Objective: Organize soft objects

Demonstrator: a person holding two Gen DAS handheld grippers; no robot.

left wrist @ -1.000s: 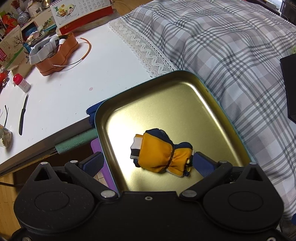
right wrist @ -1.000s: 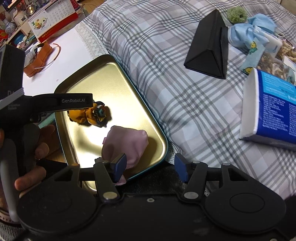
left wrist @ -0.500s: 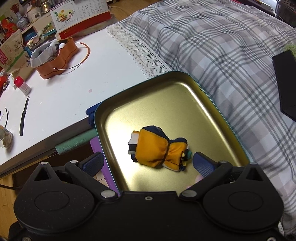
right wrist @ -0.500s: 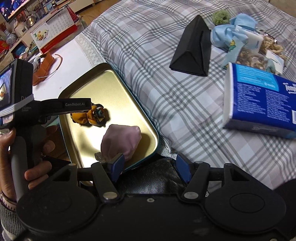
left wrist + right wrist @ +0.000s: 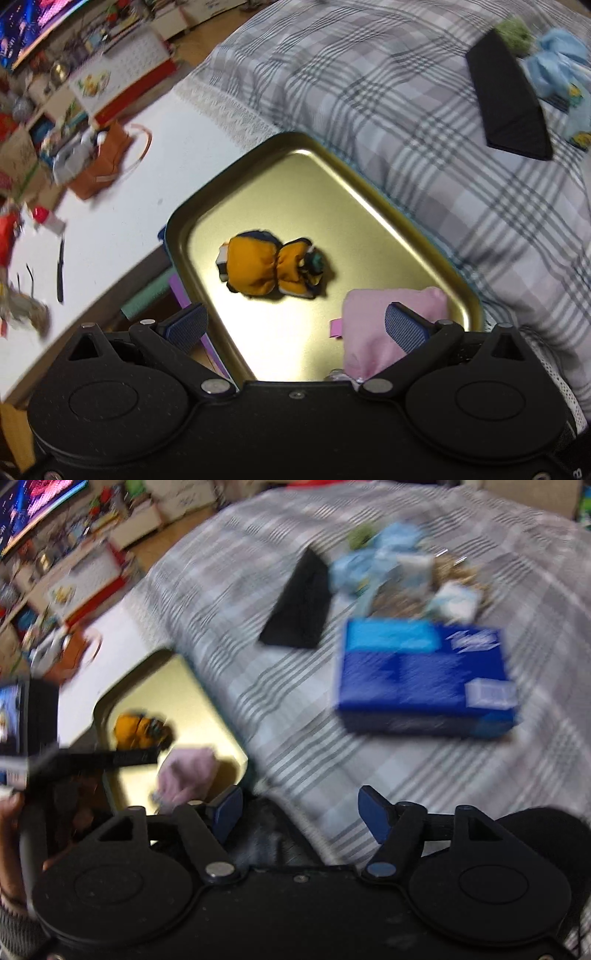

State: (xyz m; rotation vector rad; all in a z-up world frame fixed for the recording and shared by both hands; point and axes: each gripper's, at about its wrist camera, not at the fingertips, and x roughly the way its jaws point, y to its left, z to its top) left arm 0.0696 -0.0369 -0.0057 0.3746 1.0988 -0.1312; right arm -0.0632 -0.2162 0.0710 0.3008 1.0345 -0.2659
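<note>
A gold metal tray lies at the edge of a plaid bed cover. In it are a yellow-and-navy cloth bundle and a pink soft pouch. My left gripper is open and empty above the tray's near end, with its right finger in front of the pink pouch. My right gripper is open and empty, over the bed cover right of the tray. The blurred right wrist view also shows the yellow bundle, the pink pouch and light blue cloth items far back.
A black triangular case, a light blue cloth and a green fuzzy item lie on the bed. A blue tissue box lies to the right. The white table at left holds an orange case, a knife and clutter.
Both grippers have pulled back and up from the tray. The left view now takes in the pink pouch and the black case. The right view has swung right, over the bed, with motion blur.
</note>
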